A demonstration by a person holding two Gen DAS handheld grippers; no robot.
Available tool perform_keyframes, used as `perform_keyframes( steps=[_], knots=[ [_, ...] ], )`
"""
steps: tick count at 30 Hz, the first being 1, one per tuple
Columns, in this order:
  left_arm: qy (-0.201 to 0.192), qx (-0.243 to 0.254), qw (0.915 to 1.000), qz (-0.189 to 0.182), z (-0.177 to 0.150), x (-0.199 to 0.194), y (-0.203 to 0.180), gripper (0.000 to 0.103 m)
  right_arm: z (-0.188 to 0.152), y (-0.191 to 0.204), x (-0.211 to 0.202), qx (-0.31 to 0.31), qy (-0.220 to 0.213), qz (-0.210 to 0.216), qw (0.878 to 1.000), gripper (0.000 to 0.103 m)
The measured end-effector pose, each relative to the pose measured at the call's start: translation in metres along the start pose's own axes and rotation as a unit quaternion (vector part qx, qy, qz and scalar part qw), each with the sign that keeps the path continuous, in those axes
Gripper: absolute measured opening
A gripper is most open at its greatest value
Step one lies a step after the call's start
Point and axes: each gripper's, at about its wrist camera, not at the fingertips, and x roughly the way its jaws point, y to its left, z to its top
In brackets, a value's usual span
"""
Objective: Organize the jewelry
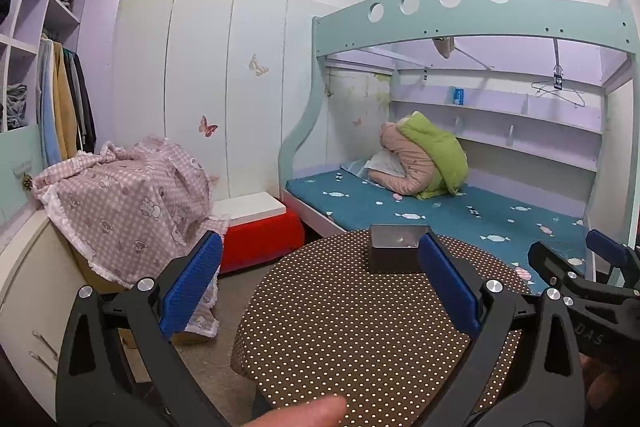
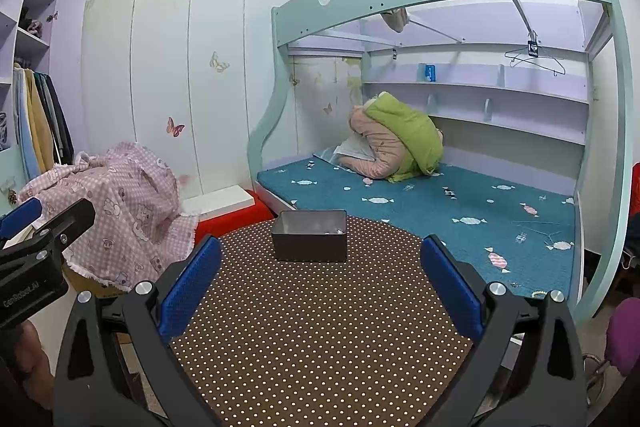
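A dark grey open tin box [image 1: 396, 249] stands at the far edge of a round table with a brown dotted cloth [image 1: 340, 327]. In the right wrist view the box [image 2: 310, 235] shows some small pale items inside, too small to tell. My left gripper [image 1: 320, 269] is open and empty, held above the table short of the box. My right gripper [image 2: 320, 271] is open and empty, also short of the box. The right gripper shows at the right edge of the left wrist view [image 1: 600, 267]; the left gripper shows at the left edge of the right wrist view [image 2: 36, 227].
A bunk bed with a blue mattress [image 2: 460, 211] and a green and pink quilt [image 2: 396, 139] stands behind the table. A pink checked cloth [image 1: 124, 203] covers a box at the left. A red and white stool [image 1: 260, 231] sits on the floor.
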Motion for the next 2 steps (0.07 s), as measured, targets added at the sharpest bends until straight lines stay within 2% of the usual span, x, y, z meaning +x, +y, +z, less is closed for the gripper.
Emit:
perform_keyframes(
  steps=[2],
  knots=[
    [-0.001,0.001,1.0,0.002,-0.0001,0.0,0.0,0.098,-0.0001,0.0,0.0001,0.0,0.0,-0.001,1.0,0.096]
  ],
)
